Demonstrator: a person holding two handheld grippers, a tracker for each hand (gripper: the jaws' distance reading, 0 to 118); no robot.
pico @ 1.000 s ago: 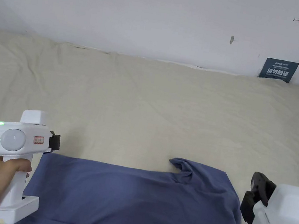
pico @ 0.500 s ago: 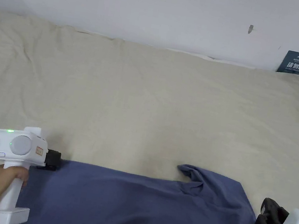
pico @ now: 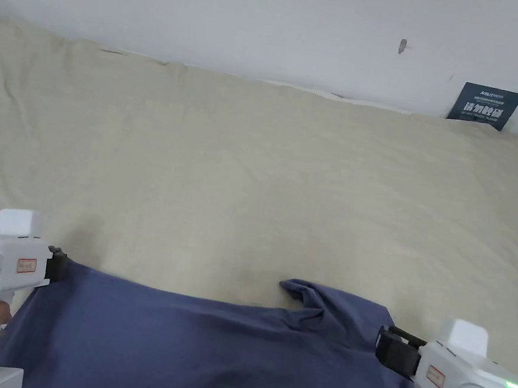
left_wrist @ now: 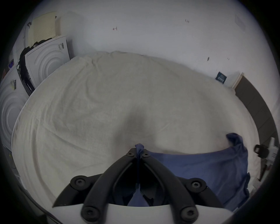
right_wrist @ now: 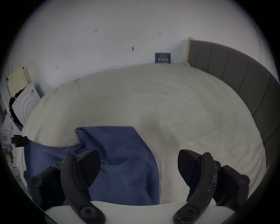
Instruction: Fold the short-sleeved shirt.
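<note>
Left tool (left_wrist: 138, 153) is clamped on a far corner of the blue short-sleeved cotton shirt (pico: 216, 349), fabric bunched between its jaws. Right tool (right_wrist: 138, 166) is gaping, empty, straddling the shirt's right edge. The shirt lies flat on the cream bed sheet (pico: 264, 192), long axis running 9 to 3 o'clock between our tools. The rumpled sleeve (pico: 321, 298) sits at 10 o'clock from the right tool, nearest it, so we'd say the right tool takes that corner next.

Soft even light; both gripper views fisheye-warped, dark-cornered, slightly blurred.
</note>
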